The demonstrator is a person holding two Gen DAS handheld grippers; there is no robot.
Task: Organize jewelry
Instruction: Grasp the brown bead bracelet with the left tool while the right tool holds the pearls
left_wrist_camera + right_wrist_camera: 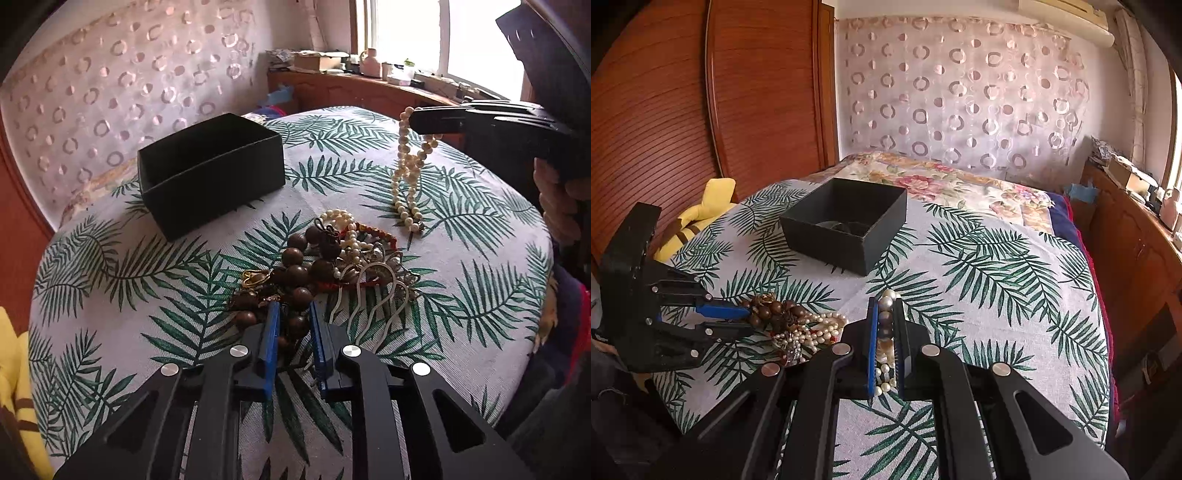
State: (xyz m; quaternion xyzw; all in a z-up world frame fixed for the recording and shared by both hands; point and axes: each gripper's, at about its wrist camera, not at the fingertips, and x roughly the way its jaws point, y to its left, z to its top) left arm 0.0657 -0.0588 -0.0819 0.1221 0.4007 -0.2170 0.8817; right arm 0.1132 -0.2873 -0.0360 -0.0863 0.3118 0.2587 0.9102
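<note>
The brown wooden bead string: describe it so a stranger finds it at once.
On the palm-leaf printed cloth, in front of the open black cardboard box, lies a jewelry heap. The brown wooden bead string forms its left side, at the left claw: large dark round beads, unlike the small white pearls beside it.

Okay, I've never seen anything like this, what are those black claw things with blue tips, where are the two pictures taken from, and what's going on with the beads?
They are hand-held grippers, one per hand, each with a camera looking along its fingers. In the left camera's picture, the left gripper rests at a jewelry pile, its blue fingers either side of brown wooden beads. The right gripper holds up a pearl necklace, its lower end touching the leaf-print cloth. The right camera's picture shows pearls pinched between its own fingers. An open black box stands behind.
</note>
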